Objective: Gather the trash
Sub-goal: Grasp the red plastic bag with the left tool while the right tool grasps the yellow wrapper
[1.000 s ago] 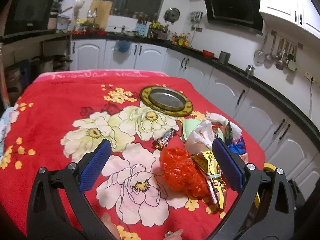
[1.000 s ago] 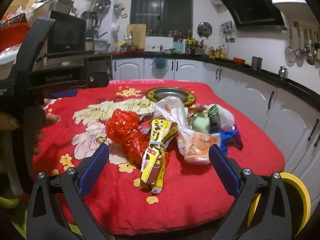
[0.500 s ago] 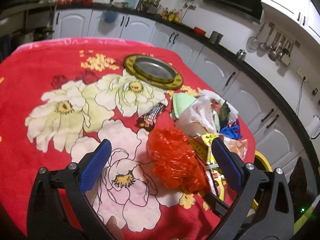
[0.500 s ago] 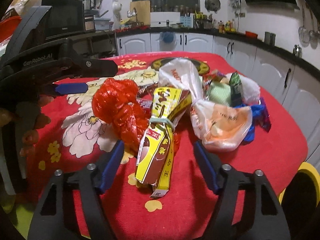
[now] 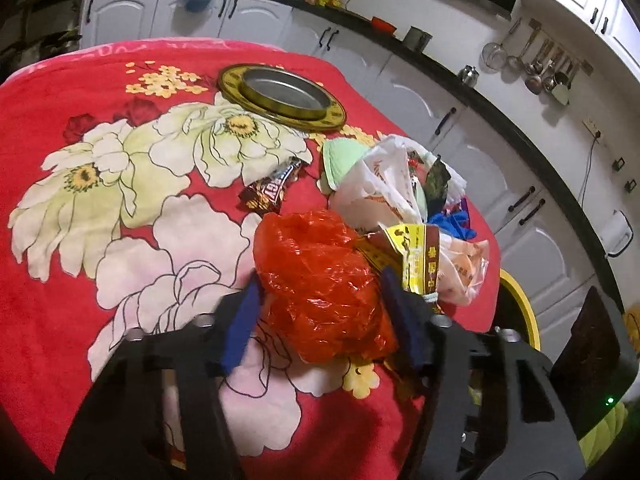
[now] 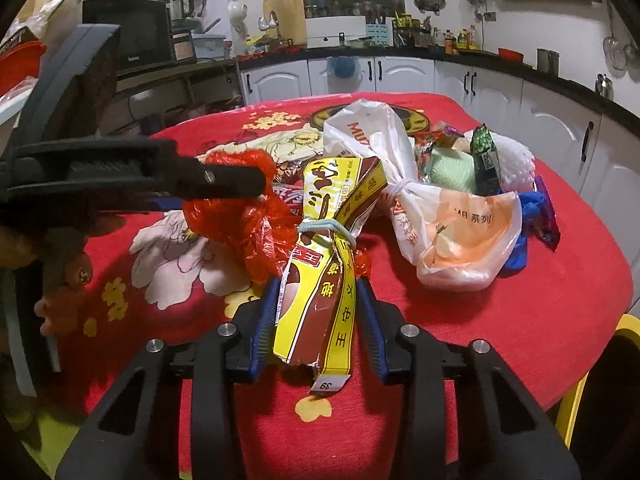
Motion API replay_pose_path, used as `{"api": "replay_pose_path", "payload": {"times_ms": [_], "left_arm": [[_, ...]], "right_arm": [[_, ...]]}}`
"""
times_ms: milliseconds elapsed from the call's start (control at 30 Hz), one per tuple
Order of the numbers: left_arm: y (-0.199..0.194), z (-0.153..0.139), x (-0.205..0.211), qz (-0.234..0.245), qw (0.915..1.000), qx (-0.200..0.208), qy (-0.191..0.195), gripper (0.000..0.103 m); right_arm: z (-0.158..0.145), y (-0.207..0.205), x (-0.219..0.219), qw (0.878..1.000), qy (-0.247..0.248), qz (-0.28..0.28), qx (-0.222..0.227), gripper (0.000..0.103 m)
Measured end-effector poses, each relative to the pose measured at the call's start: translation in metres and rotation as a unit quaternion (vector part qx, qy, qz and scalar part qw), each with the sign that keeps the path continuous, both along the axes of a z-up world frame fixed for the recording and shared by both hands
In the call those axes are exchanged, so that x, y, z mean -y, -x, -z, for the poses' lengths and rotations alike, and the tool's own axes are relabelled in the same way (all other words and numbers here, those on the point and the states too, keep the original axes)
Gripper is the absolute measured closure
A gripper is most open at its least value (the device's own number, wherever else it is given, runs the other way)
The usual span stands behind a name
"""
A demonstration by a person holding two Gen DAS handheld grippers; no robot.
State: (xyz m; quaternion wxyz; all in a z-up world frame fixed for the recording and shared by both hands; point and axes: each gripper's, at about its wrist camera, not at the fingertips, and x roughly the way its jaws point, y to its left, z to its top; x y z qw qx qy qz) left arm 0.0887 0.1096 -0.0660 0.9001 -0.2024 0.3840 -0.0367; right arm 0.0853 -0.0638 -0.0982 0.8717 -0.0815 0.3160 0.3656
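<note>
The left gripper (image 5: 322, 312) has just been closing; its fingers (image 5: 240, 328) pinch the red plastic bag (image 5: 320, 280). The right gripper (image 6: 318, 312), also closing, pinches the yellow wrapper (image 6: 320, 280) on the red surface (image 6: 520, 312).

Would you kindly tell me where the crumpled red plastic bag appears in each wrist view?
Left wrist: red plastic bag sits low centre, between that hand-held gripper's blue pads.
Right wrist: the bag is left of centre, under the other gripper's black finger.
Shared landmark: the yellow wrapper lying right beside it.
</note>
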Motion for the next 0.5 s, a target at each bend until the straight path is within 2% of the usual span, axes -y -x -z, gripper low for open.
{"api": "replay_pose_path", "payload": {"times_ms": [200, 500], "left_arm": [[0.004, -0.006, 0.000, 0.000, 0.9999, 0.004, -0.011, 0.081], [0.026, -0.037, 0.001, -0.012, 0.9967, 0.061, -0.052, 0.086]], "right_arm": [[-0.007, 0.007, 0.005, 1.000, -0.007, -0.011, 0.016, 0.066], [-0.028, 0.021, 0.015, 0.998, -0.036, -0.029, 0.046, 0.066]]}}
